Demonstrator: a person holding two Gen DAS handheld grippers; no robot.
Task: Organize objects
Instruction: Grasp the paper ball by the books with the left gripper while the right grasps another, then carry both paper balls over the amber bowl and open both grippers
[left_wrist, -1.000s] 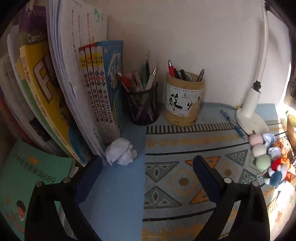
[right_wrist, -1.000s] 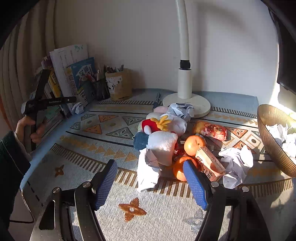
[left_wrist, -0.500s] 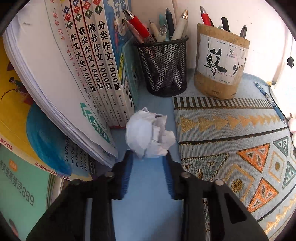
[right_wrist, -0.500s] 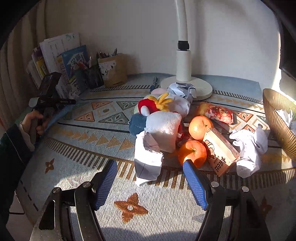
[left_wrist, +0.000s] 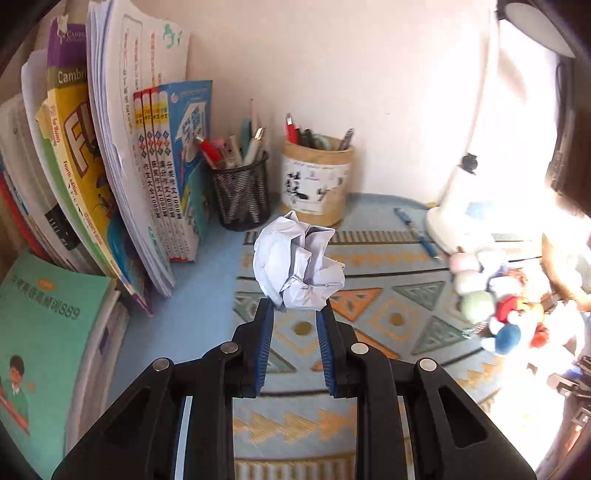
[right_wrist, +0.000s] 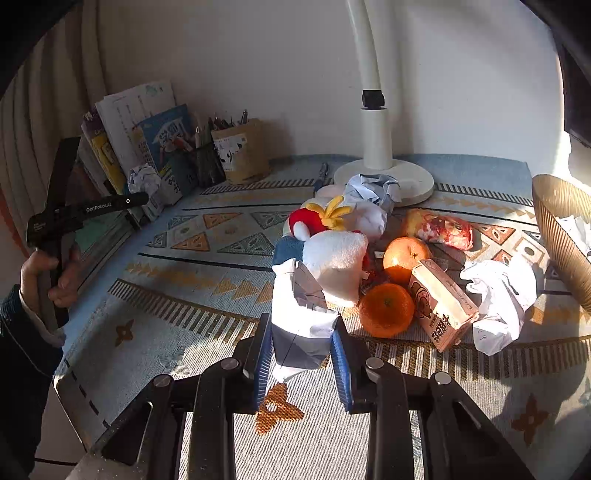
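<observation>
Two paper scraps are in your grip, likely bound for the basket (right_wrist: 554, 236) already holding crumpled paper. Your left gripper (left_wrist: 294, 314) pinches a paper ball (left_wrist: 297, 258) at its fingers' tips, lifted near the basket-side of the books (left_wrist: 110, 177). Your right gripper (right_wrist: 301, 339) clamps folded paper (right_wrist: 299, 325) between its fingers, before the oranges (right_wrist: 386, 310).

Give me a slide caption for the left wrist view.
Left gripper shut on a crumpled paper ball, lifted before the books and pen holders.
</observation>
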